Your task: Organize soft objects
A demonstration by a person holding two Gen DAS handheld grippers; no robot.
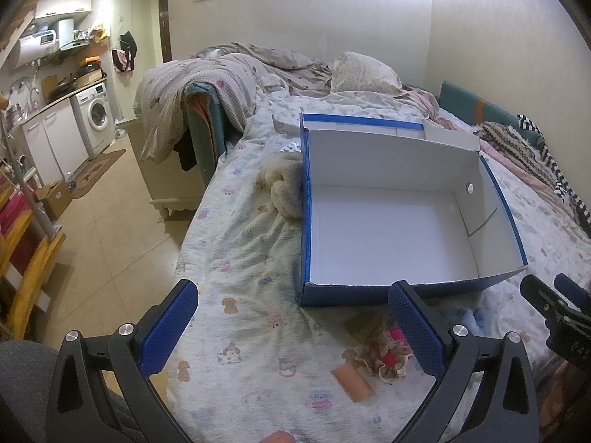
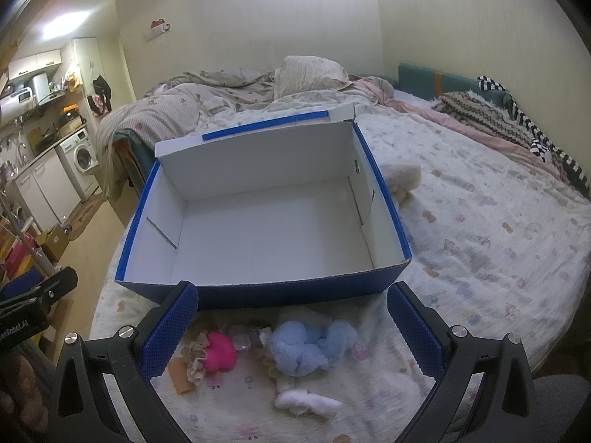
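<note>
An open blue box with a white inside (image 1: 388, 229) (image 2: 266, 229) stands empty on the bed. In front of it lie soft toys: a blue plush (image 2: 308, 347), a pink doll with a lace frill (image 2: 218, 356) (image 1: 388, 354) and a white cloth piece (image 2: 306, 402). A cream fluffy item (image 1: 282, 188) (image 2: 400, 179) lies against the box's far side. My left gripper (image 1: 295, 328) is open and empty, in front of the box's left corner. My right gripper (image 2: 291, 332) is open and empty, just above the toys; it also shows in the left wrist view (image 1: 550, 299).
The bed (image 2: 480, 240) carries a rumpled quilt (image 1: 207, 81), a pillow (image 2: 310, 70) and knitted and striped clothes (image 2: 495, 122) at the far right. The bed's left edge drops to a tiled floor (image 1: 110, 243). A washing machine (image 1: 96, 116) and cabinets stand at far left.
</note>
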